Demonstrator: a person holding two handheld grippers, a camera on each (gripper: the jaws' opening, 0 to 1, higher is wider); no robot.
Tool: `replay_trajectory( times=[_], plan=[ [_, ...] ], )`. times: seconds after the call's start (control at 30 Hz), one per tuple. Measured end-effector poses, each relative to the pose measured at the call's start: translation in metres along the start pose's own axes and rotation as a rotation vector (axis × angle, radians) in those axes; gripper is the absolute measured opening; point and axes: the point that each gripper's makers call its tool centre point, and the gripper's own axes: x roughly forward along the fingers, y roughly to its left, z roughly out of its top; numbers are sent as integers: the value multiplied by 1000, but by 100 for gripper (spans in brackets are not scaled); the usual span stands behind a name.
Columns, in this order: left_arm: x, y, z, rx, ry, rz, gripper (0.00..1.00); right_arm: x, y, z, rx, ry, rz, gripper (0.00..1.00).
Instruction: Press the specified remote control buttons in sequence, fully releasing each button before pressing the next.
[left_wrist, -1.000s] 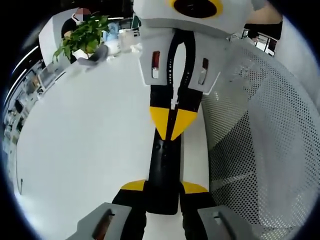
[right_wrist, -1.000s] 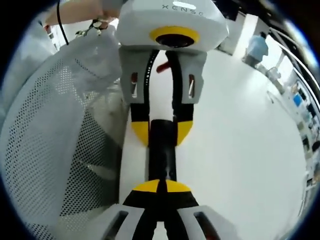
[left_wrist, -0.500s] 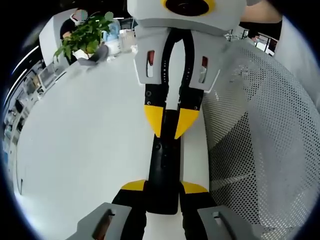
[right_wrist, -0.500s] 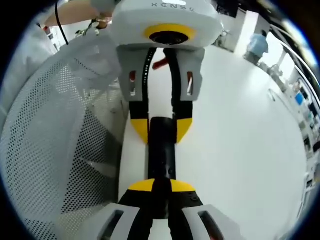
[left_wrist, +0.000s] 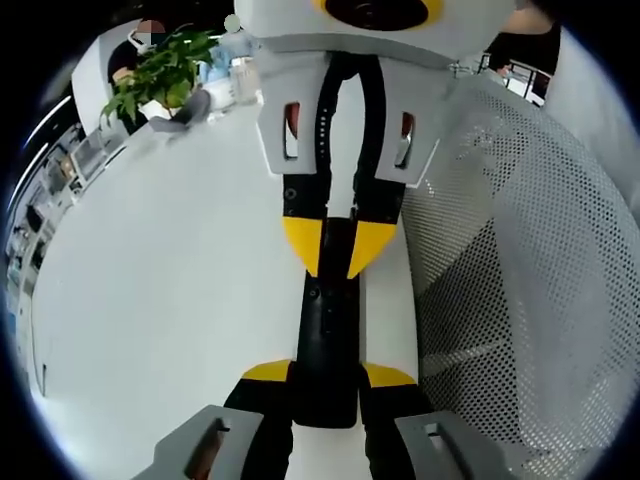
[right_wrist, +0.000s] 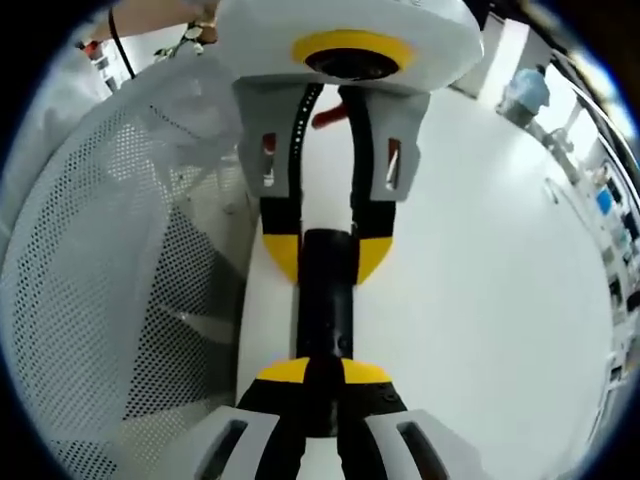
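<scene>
The left gripper (left_wrist: 328, 373) is clasping the near end of the remote control (left_wrist: 326, 335), its yellow-tipped jaws lying against the two long sides of the black body. The right gripper (left_wrist: 335, 250) is meeting the remote's opposite end head-on. Its jaws are drawn almost together, with a narrow dark gap between the yellow tips, and whether they are pinching the remote, pressing it or merely resting on it cannot be told. In the right gripper view the same arrangement is appearing mirrored, with the remote running straight out from the near jaws to the left gripper beyond. The remote's button face is appearing as plain black, so no individual button is showing. The remote is sitting over the strip of white tabletop (left_wrist: 170, 280) along the edge bordered by a white perforated panel (left_wrist: 520, 250); a potted plant (left_wrist: 160, 75) is standing near the tabletop's far edge. As a judgement, the sequence is under way but its position is not readable: no indicator or final state is showing, so how many presses are remaining is unknown.
</scene>
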Motion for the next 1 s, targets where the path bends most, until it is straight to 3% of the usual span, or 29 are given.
replay_trajectory(
  times=[0.33,0.57,0.67,1.0],
  plan=[
    [1,0,0,6,9,-3,25,0,-2,0,29,3,9,7],
    [1,0,0,8,12,-4,25,-1,-2,-1,71,-44,8,7],
    [1,0,0,8,18,-3,25,-1,-1,0,-4,-9,0,7],
    [0,0,0,1,4,-1,24,-3,0,-3,13,-12,-3,7]
  ],
)
